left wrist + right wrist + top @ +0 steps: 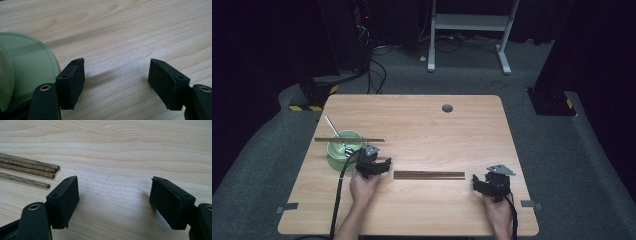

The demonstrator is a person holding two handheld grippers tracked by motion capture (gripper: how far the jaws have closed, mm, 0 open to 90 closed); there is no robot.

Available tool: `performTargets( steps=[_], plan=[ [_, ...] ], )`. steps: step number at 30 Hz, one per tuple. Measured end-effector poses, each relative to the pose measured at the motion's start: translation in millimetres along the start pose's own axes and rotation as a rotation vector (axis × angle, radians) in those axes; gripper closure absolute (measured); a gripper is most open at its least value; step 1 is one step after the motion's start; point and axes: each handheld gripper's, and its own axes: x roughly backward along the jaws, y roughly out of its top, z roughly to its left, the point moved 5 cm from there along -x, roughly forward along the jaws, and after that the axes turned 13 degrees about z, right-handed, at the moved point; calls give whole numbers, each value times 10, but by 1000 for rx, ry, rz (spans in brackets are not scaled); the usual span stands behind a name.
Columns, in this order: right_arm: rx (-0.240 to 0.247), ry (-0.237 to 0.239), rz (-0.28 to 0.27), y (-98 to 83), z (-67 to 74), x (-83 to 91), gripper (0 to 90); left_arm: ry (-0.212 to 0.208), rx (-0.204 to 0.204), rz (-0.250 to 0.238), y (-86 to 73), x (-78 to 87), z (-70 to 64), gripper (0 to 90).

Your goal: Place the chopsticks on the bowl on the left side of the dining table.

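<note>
A light green bowl [339, 152] stands at the table's left with a metal utensil [333, 128] leaning in it and a dark wooden stick [349, 140] lying across its rim. Just right of the bowl my left gripper [381, 165] rests on the table, open, nothing between its jaws. The left gripper view has the bowl's rim [37, 57] at the left of the open left gripper [116, 68]. Several dark sticks [429, 175] lie side by side at mid-table. My right gripper [478, 184] sits off their right end, open and empty. In the right gripper view, three stick ends [37, 171] lie left of the right gripper [113, 186].
The wooden table [422, 125] has a round grey cable hole [447, 108] near its far edge. Small tape marks [287, 207] sit at the front corners. Beyond the table, on the dark floor, stand a white frame [469, 22] and cables.
</note>
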Motion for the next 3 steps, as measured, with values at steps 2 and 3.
performTargets(
  steps=[2,3],
  plan=[
    [-1,0,1,-1,0,0,230,0,-3,3,-2,2,2,296],
    [0,0,0,0,0,0,230,0,-3,3,-2,2,2,296]
  ],
)
